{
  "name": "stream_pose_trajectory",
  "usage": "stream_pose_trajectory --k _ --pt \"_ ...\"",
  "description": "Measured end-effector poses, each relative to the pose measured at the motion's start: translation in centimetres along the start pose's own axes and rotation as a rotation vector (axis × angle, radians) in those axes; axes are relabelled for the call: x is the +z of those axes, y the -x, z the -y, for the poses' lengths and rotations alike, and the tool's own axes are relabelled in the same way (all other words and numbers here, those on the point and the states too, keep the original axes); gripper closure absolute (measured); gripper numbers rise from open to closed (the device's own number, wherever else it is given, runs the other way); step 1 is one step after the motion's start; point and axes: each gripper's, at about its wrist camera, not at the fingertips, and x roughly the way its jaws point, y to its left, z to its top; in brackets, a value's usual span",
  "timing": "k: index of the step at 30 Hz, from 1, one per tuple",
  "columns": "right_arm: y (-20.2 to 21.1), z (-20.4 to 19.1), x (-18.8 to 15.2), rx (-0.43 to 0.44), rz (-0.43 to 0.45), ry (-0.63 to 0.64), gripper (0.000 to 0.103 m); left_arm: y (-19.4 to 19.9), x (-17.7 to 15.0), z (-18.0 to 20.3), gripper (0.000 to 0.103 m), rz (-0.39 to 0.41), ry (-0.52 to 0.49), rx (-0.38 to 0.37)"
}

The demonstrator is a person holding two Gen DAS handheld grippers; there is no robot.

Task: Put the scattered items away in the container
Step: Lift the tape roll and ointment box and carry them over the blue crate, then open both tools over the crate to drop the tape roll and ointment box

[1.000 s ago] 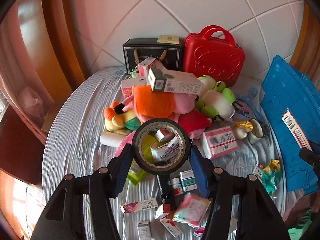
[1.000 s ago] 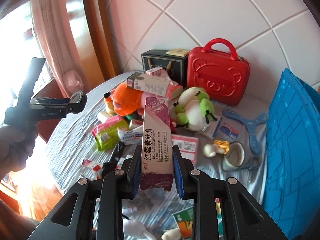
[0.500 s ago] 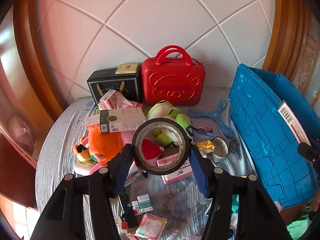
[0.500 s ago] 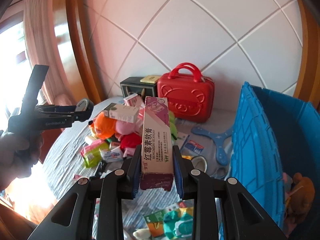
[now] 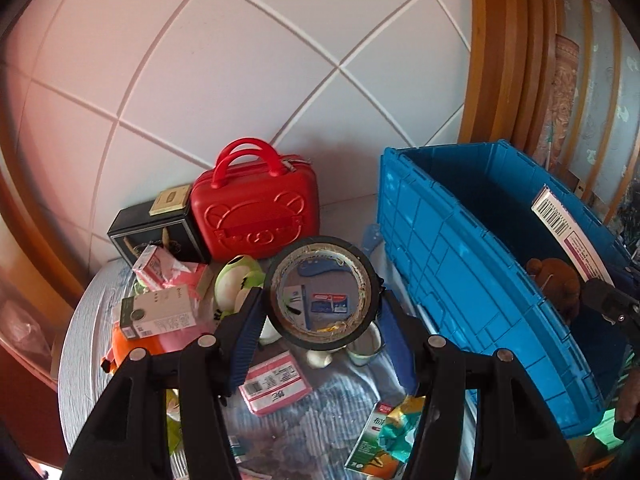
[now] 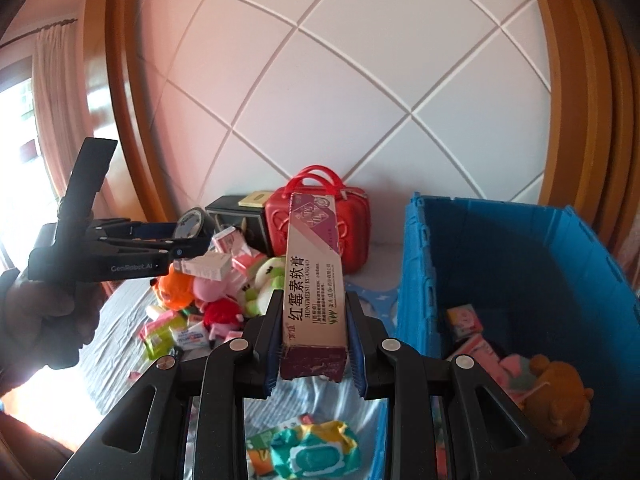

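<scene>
Only the right view shows small boxes [image 6: 464, 322] inside the blue crate [image 6: 416, 280]; each hand-held gripper holds something.

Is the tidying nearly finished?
Not yet. The blue bin already holds a brown teddy and small boxes. The left tool grips a tape roll, the right tool an ointment box. The plush pile remains.

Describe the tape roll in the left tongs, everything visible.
The tape roll is a dark ring with a pale, worn cardboard-looking core, its hole facing the left wrist camera so clutter shows through. The left tongs clamp it by its outer edge, one blue pad on each side. It hangs above the bed, left of the blue crate, touching nothing else.
</scene>
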Motion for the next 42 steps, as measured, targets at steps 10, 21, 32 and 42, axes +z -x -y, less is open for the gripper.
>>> stream_pose_trajectory --k 10,21,32,42 --pt "3.7 7.0 -0.8 -0.087 0.031 -0.070 0.076 -1.8 4.0 9.9 0.047 0.016 -0.108 -0.108" --pt "6.3 13.2 -3.0 -0.186 0.036 -0.155 0.076 -3.7 6.9 18.8 0.047 0.013 -0.218 -0.207" --pt "8.5 17.6 -5.0 -0.257 0.020 -0.230 0.076 -5.1 8.1 24.7 0.047 0.006 -0.285 -0.281" --pt "9.2 18.0 -5.0 -0.271 0.019 -0.240 0.076 -5.4 8.4 26.4 0.047 0.007 -0.292 -0.300"
